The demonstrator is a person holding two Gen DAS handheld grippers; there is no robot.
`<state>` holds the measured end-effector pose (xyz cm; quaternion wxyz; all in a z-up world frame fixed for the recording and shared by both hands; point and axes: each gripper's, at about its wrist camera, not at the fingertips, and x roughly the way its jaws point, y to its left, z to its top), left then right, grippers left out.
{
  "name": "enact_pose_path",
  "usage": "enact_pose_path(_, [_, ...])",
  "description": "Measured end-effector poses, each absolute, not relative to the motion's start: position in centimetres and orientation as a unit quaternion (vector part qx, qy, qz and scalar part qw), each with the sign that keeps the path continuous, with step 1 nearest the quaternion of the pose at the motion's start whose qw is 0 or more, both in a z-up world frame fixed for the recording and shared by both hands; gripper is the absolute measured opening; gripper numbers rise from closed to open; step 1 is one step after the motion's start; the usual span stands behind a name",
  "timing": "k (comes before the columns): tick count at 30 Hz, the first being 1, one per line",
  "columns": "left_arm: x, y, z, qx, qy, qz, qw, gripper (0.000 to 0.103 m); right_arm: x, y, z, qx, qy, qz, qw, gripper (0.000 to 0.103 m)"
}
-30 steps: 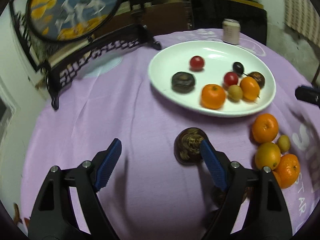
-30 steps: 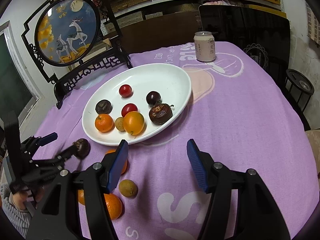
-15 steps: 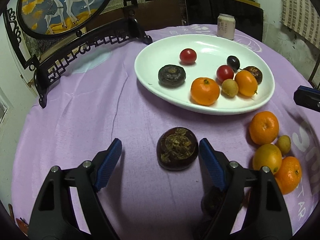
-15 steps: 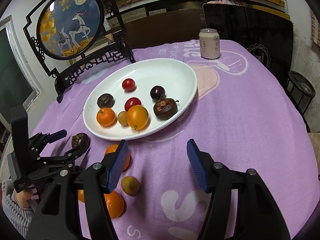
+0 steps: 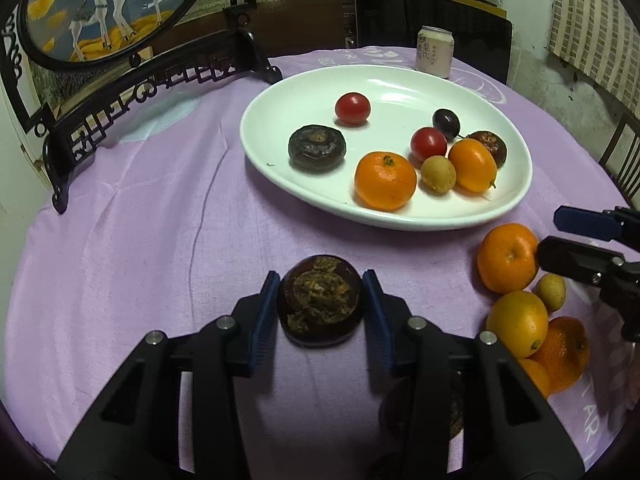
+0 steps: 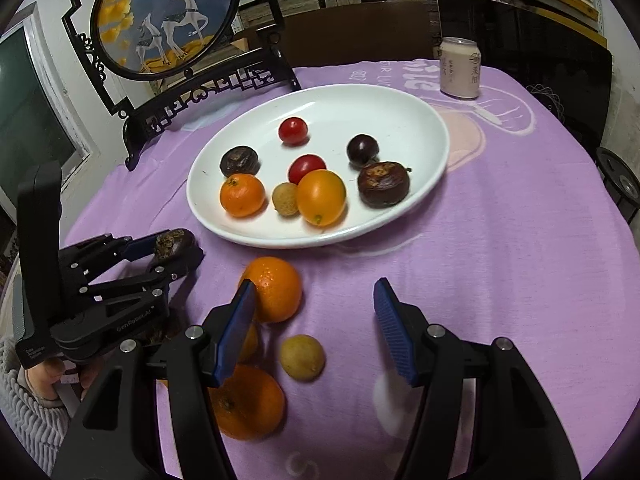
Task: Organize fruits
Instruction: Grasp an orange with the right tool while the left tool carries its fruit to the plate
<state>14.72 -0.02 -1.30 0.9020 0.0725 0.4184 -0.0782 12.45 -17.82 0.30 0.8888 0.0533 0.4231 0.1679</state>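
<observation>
My left gripper [image 5: 320,307] is shut on a dark brown wrinkled fruit [image 5: 320,305] on the purple cloth, in front of the white plate [image 5: 280,160]; it also shows in the right wrist view [image 6: 172,245]. The plate [image 6: 432,128] holds several fruits: oranges, red tomatoes, dark fruits and a small tan one. My right gripper [image 6: 314,330] is open and empty above loose fruits: an orange [image 6: 274,288], a small tan fruit [image 6: 301,357] and another orange [image 6: 244,402]. These lie at right in the left wrist view [image 5: 507,258].
A drink can [image 6: 460,68] stands behind the plate. A round deer picture on a black carved stand [image 6: 168,16] stands at the back left. Another dark fruit [image 5: 420,412] lies half hidden under my left gripper's right finger. The table edge curves at right.
My left gripper has moved forward around the dark fruit and closed on it. My right gripper has stayed open and shifted slightly toward the loose fruits.
</observation>
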Motion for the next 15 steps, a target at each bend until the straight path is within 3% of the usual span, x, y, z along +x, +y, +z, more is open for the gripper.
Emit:
enact_pose_path(11, [14.7,-0.2,-1.3,0.074,0.418,-0.077,0.902,0.043,13.4,-15.7,-0.3,0.066,0.435,0.198,0.876,0.061])
enact_pose_path(15, [14.7,-0.1,-1.3,0.075,0.418,-0.077,0.902,0.043,13.8,-14.8,-0.7,0.057,0.442,0.199,0.873,0.048])
